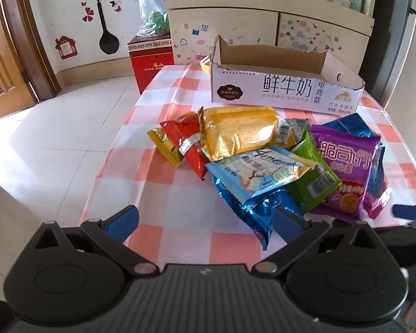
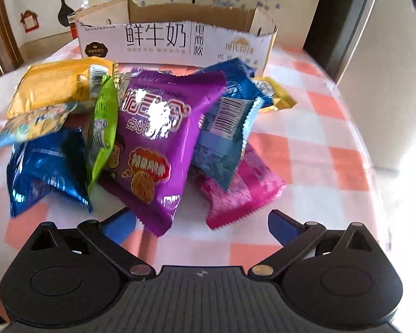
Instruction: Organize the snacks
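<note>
A heap of snack packets lies on the checked tablecloth (image 1: 158, 183) in front of an open cardboard box (image 1: 285, 91) (image 2: 174, 44). The heap holds a yellow packet (image 1: 241, 133) (image 2: 55, 83), a red packet (image 1: 188, 144), a light blue packet (image 1: 263, 169), a green packet (image 1: 310, 177) (image 2: 102, 127), a purple packet (image 1: 346, 172) (image 2: 158, 138), a dark blue packet (image 1: 252, 213) (image 2: 47, 166) and a magenta packet (image 2: 241, 191). My left gripper (image 1: 205, 222) is open, with the dark blue packet's corner between its fingers. My right gripper (image 2: 202, 226) is open around the purple packet's lower corner.
The table's left edge drops to a tiled floor (image 1: 55, 144). A red box (image 1: 152, 63) with a plastic bag (image 1: 152, 11) on top stands beyond the table's far left corner. A decorated cabinet (image 1: 263, 25) rises behind the cardboard box. One right fingertip (image 1: 405, 211) shows at the left view's right edge.
</note>
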